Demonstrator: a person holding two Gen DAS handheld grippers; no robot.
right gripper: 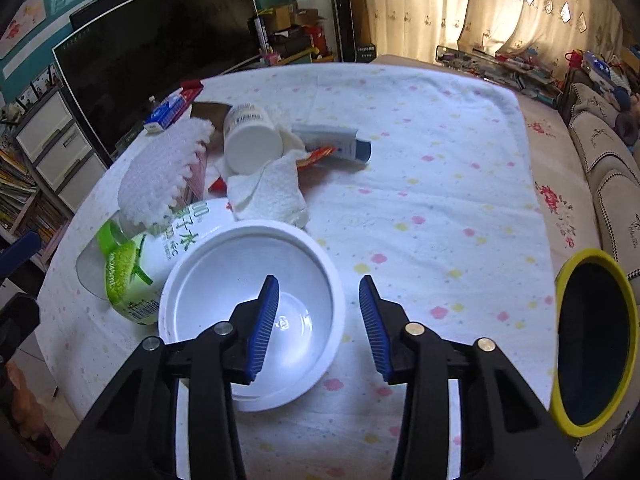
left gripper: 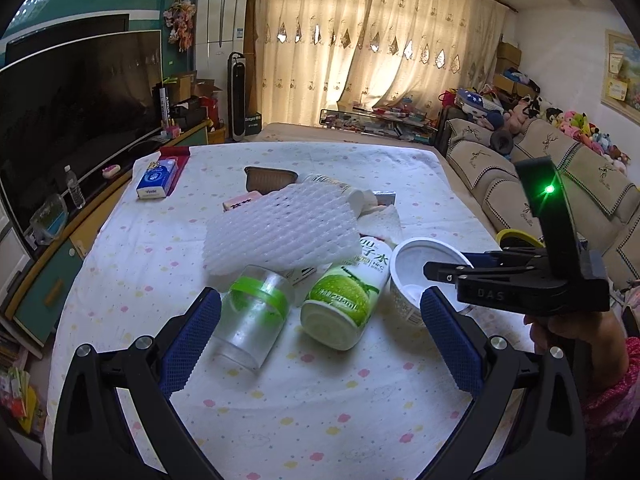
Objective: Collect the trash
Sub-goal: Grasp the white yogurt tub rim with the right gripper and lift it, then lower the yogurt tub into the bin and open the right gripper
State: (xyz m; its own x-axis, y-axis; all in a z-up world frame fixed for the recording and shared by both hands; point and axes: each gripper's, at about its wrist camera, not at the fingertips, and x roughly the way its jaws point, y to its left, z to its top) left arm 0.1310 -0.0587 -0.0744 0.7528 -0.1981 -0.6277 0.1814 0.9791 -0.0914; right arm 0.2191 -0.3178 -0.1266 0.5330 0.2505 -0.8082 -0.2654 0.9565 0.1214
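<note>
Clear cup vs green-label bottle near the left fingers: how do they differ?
The clear cup is see-through with a green band; the green-label bottle is opaque white with a lime picture and printed text. The cup looks empty; the bottle's contents cannot be seen. Both lie on their sides, side by side on the flowered tablecloth, bottoms toward the left wrist camera.

A large dark television (left gripper: 76, 92) stands on a low cabinet (left gripper: 48, 280) at the left side of the room. Beside it is a tall white air conditioner (left gripper: 220, 28) and, next to that, a slim black tower fan (left gripper: 237, 92). Cream curtains (left gripper: 380, 40) with light behind them cover the far wall. At the right there is a beige sofa (left gripper: 560, 184), and many plush toys (left gripper: 576, 124) sit along its back. A blue tissue pack (left gripper: 157, 180) lies near the far left corner of the table (left gripper: 300, 408), which has a white cloth with small flowers.
</note>
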